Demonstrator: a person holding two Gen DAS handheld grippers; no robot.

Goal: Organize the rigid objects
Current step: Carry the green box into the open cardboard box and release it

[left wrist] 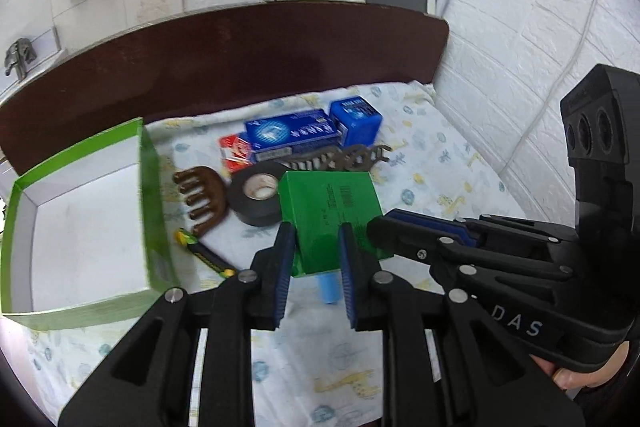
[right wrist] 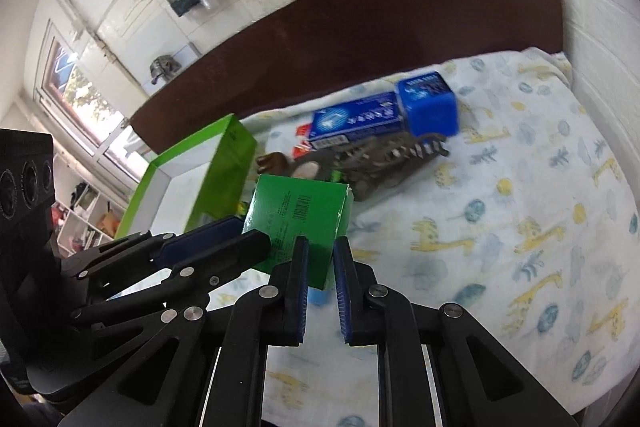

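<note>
A green box (left wrist: 332, 215) is held off the patterned sheet by both grippers; it also shows in the right wrist view (right wrist: 300, 219). My left gripper (left wrist: 316, 251) is shut on its near edge. My right gripper (right wrist: 320, 259) is shut on its corner, and its fingers (left wrist: 404, 231) reach in from the right in the left wrist view. An open green tray (left wrist: 80, 227) with a white inside lies at the left. A blue cylinder (left wrist: 326, 287) lies under the box.
On the sheet behind lie a black tape roll (left wrist: 258, 193), a brown comb (left wrist: 202, 197), a yellow-green pen (left wrist: 204, 253), a long blue carton (left wrist: 292, 135), a blue cube box (left wrist: 356, 119), a red pack (left wrist: 236, 151) and a wooden hair clip (left wrist: 344, 159). A dark headboard (left wrist: 240, 51) stands behind.
</note>
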